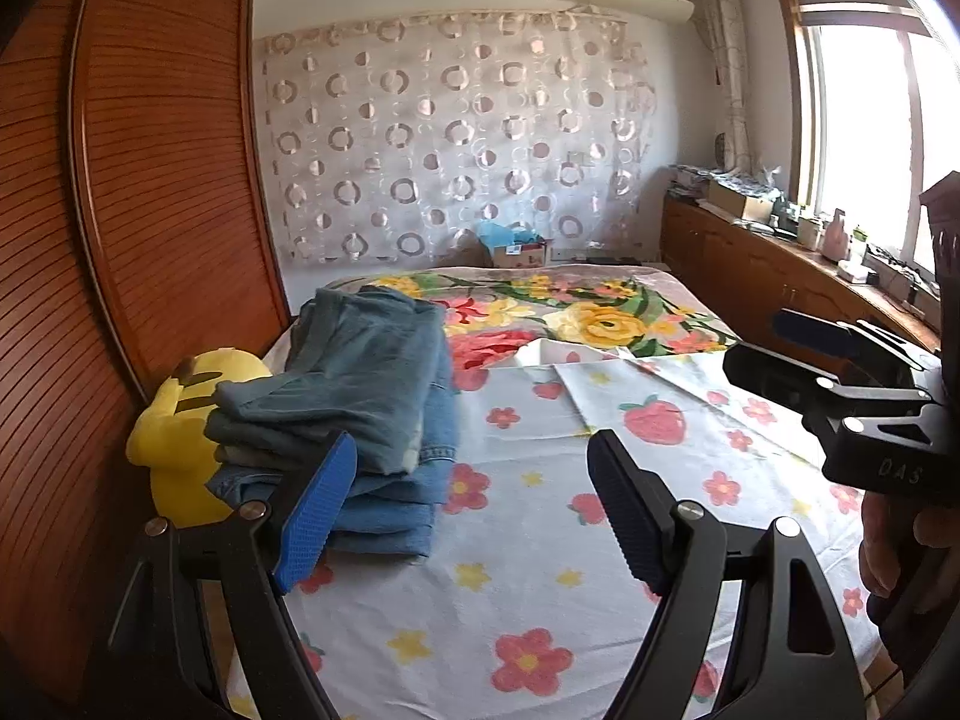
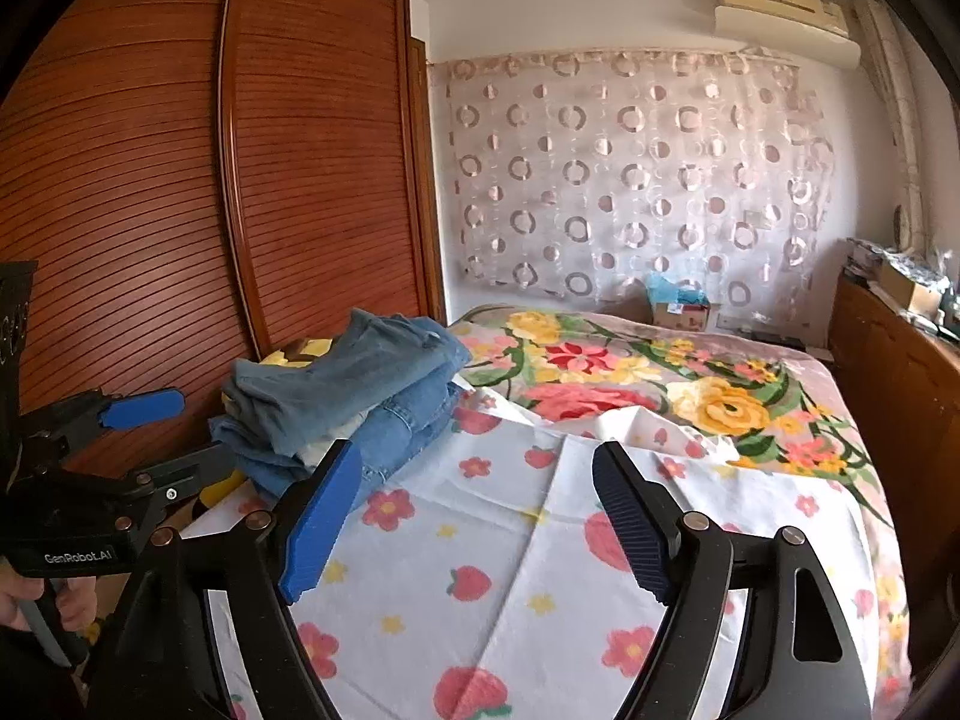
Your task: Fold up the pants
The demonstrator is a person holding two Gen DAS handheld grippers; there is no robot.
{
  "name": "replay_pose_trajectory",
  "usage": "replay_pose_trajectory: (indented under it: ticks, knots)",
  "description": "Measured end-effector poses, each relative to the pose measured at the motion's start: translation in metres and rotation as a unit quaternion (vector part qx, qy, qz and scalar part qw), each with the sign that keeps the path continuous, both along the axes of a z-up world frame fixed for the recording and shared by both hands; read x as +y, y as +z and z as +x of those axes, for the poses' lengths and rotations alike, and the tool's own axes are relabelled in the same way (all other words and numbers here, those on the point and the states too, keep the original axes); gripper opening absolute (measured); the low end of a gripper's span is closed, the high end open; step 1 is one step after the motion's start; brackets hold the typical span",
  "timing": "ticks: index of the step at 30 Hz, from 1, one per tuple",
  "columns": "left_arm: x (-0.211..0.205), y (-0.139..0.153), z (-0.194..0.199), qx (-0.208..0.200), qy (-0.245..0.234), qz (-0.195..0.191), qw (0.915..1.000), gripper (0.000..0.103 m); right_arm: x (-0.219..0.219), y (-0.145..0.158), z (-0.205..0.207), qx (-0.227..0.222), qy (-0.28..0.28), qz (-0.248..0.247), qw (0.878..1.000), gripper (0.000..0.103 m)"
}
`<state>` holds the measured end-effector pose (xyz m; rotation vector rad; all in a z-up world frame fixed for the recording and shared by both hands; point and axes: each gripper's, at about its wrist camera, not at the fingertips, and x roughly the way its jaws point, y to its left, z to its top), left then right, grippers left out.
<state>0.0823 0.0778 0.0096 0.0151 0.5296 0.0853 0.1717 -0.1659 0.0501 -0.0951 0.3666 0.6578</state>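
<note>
Both grippers hang wide and empty over the bed: the left gripper [image 1: 474,510] has nothing between its jaws, and neither does the right gripper [image 2: 477,516]. The pants [image 1: 360,372] sit folded in a stack of jeans at the left side of the bed sheet [image 1: 540,570], hard against the yellow plush toy [image 1: 180,438] by the wardrobe [image 1: 150,180]. Risk now, I'd say, is that stack: the top pair lies skewed and overhangs the lower ones, so a careless nudge from a passing finger could tip it toward the toy or undo the fold. The left wrist view shows the plush toy plainly and the window [image 1: 864,138]; the right wrist view hides most of the toy behind the denim but shows the stack's leaning side profile and the person's hand [image 2: 54,600] on the left gripper's handle.
</note>
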Motion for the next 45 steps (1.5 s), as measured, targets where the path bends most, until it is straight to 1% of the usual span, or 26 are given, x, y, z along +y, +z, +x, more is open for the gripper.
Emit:
replay_pose_trajectory:
  ticks: [7,12,24,34,45]
  knots:
    - [-0.016,0.001,-0.006,-0.002,-0.015,0.0,0.9999,0.08,-0.011,-0.003,-0.023,-0.002,-0.026,0.005,1.0,0.082]
    - [-0.028,0.0,-0.01,-0.005,-0.024,-0.004,0.9997,0.08,-0.02,-0.005,-0.038,-0.004,-0.046,-0.001,0.999,0.082]
    - [-0.064,-0.004,-0.012,0.0,-0.053,-0.008,0.9986,0.08,-0.04,-0.003,-0.057,0.01,-0.101,0.01,0.995,0.082]
    - [-0.091,-0.001,-0.009,0.0,-0.068,-0.006,0.9976,0.08,-0.035,0.007,-0.07,0.009,-0.135,0.01,0.991,0.082]
    - [-0.101,0.017,-0.016,-0.018,-0.069,-0.001,0.9975,0.08,-0.031,0.014,-0.097,-0.012,-0.146,0.021,0.989,0.082]
